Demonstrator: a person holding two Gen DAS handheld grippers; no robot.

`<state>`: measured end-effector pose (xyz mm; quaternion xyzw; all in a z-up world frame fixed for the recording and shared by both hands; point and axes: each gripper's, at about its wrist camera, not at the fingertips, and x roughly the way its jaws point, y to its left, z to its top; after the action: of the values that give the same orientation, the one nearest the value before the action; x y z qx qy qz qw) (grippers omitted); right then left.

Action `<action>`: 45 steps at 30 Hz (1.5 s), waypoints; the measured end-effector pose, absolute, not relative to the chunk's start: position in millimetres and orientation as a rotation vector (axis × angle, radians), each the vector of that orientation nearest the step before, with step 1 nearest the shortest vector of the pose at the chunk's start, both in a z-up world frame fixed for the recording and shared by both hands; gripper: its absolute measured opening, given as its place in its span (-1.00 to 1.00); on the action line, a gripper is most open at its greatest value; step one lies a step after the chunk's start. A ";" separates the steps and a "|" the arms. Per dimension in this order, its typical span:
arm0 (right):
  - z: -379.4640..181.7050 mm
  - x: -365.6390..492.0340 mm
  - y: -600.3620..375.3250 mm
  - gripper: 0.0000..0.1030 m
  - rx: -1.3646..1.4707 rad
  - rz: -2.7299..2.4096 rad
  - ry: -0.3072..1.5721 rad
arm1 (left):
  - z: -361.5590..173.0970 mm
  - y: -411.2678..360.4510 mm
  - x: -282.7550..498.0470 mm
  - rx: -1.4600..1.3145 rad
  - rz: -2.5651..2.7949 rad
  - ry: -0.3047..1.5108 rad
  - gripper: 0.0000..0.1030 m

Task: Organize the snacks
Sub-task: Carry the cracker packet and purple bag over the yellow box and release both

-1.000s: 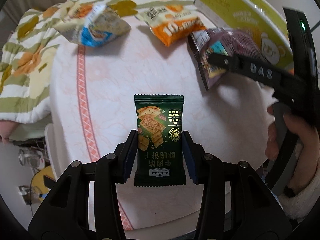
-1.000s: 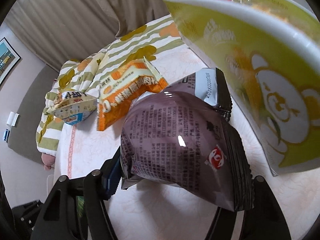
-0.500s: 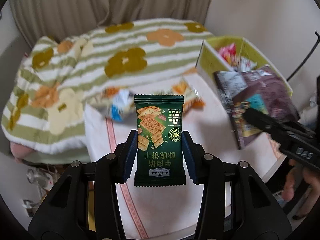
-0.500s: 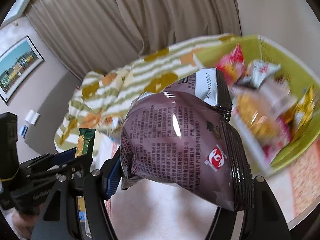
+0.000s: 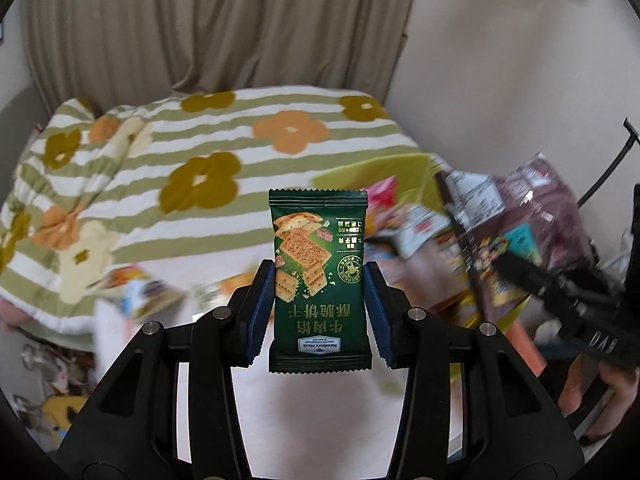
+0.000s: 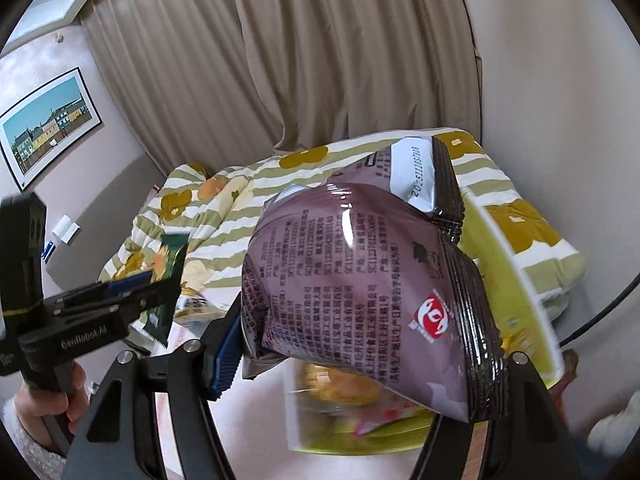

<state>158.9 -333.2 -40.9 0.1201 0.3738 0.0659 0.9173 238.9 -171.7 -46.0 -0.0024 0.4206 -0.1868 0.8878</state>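
Note:
My left gripper (image 5: 319, 308) is shut on a dark green cracker packet (image 5: 318, 280), held upright in the air above the table. It also shows in the right wrist view (image 6: 166, 276). My right gripper (image 6: 360, 344) is shut on a puffy purple snack bag (image 6: 368, 276), held over the yellow-green box (image 6: 520, 280) that holds several snack packs. The purple bag also shows in the left wrist view (image 5: 516, 232), to the right of the green packet, above the box (image 5: 372, 170).
Two loose snack bags (image 5: 140, 294) lie blurred on the white tablecloth (image 5: 312, 412) at left and centre. A striped flowered quilt (image 5: 192, 152) covers the bed behind the table. Curtains (image 6: 320, 48) and a wall close the back.
Both grippers have risen and tilted up from the table with their packets. The purple bag has moved from beside the box to above its open top.

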 end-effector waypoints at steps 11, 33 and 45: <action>-69.5 195.2 -406.4 0.26 0.152 0.149 0.865 | -89.0 -283.2 291.4 -0.044 -0.406 1.012 -0.22; -113.5 220.7 -439.5 0.26 0.252 0.187 0.976 | -118.3 -268.7 294.3 0.000 -0.290 1.087 0.89; -122.5 242.5 -435.5 0.99 0.296 0.181 0.987 | -104.7 -251.4 277.3 -0.012 -0.261 1.052 0.89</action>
<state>242.5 -435.5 -122.5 0.1415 0.4713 0.0864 0.8663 277.3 -251.4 -104.7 -0.0059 0.5006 -0.1244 0.8566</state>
